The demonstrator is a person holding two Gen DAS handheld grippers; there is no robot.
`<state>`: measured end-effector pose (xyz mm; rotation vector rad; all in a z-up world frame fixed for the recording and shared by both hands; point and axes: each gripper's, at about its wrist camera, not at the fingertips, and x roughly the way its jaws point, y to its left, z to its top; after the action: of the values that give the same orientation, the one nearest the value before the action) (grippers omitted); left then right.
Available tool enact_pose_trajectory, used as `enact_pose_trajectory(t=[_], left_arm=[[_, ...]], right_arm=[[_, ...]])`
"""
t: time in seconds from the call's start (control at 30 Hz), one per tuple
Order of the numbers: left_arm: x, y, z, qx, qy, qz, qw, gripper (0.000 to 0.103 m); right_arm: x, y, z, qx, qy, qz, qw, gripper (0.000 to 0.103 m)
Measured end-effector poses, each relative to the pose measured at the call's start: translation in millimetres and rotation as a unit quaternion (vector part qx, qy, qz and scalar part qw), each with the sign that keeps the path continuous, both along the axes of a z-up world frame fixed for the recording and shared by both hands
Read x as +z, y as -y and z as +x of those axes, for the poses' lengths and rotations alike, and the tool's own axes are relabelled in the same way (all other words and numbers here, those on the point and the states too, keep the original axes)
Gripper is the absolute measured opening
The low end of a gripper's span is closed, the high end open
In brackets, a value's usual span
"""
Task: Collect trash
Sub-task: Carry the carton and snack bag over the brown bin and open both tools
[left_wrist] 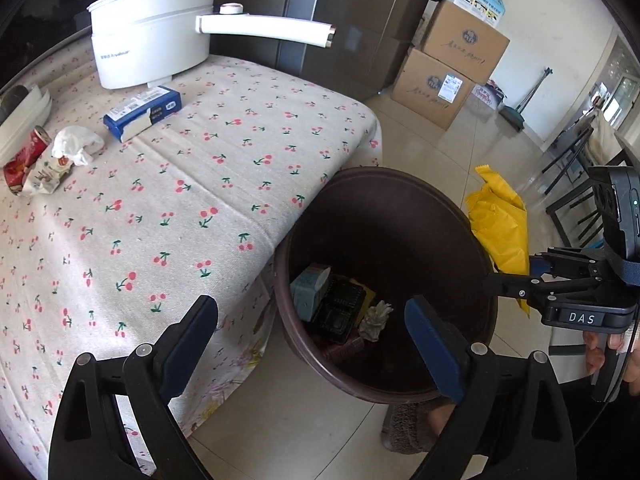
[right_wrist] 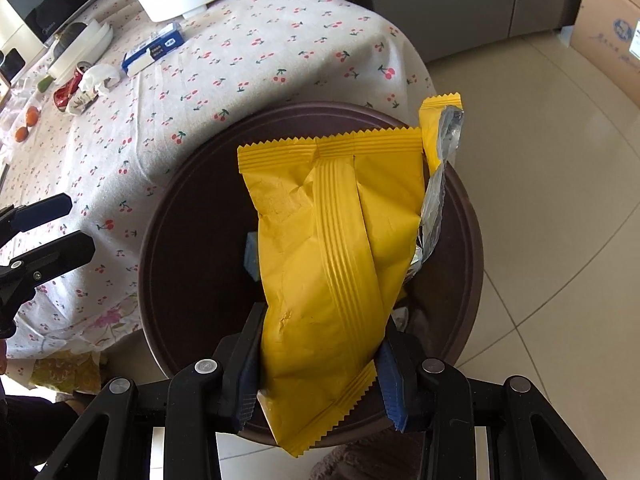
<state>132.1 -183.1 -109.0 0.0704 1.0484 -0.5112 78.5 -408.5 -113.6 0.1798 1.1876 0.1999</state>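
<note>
A: Two grippers over one bin. Right gripper [right_wrist: 316,392]?
B: Its fingers clamp the yellow snack wrapper [right_wrist: 328,256], which hangs just beyond them above the brown trash bin [right_wrist: 160,216].
A: Left gripper [left_wrist: 312,344]?
B: Fingers wide apart, nothing between them. Just past their tips the bin holds a black tray [left_wrist: 340,312] and crumpled paper [left_wrist: 376,320].
A: Farther out?
B: On the bench [left_wrist: 200,184], a crumpled tissue [left_wrist: 76,144], red can [left_wrist: 28,156] and blue box [left_wrist: 142,112].

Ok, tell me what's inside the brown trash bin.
Inside the brown trash bin: a light blue carton, a black plastic tray and a crumpled tissue. Whatever lies beneath them is covered.
</note>
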Motion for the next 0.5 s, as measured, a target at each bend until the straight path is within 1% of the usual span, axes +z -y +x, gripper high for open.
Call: enact_pose_trajectory(t=[0.07,0.17,0.2,0.23,0.27,0.3,0.5], left_arm=[[1,-5,-1,0.005,0.002,0.005,1.0,0.098],[4,-13,-3,0.011,0.004,0.007,0.9999,0.099],[5,-16,-5,0.013,0.005,0.009,0.9999,0.101],[6,-19,-5,0.015,0.007,0.012,0.9998,0.103],[7,-22,-6,0.018,0.009,0.014,0.9997,0.103],[8,-27,-7,0.022,0.008,0.015,0.9996,0.103],[15,-53,-7,0.047,0.007,0.013,0.9988,0.103]], right_arm=[[0,-2,1,0.0,0.0,-0.001,1.0,0.045],[0,-5,1,-0.003,-0.002,-0.008,1.0,0.048],[-1,-5,2,-0.006,-0.005,-0.009,1.0,0.059],[-1,-5,3,-0.012,-0.009,-0.007,1.0,0.067],[-2,-4,3,-0.017,-0.012,-0.003,1.0,0.079],[-1,-4,3,-0.02,-0.011,0.0,1.0,0.082],[0,-11,6,-0.02,-0.013,-0.007,1.0,0.082]])
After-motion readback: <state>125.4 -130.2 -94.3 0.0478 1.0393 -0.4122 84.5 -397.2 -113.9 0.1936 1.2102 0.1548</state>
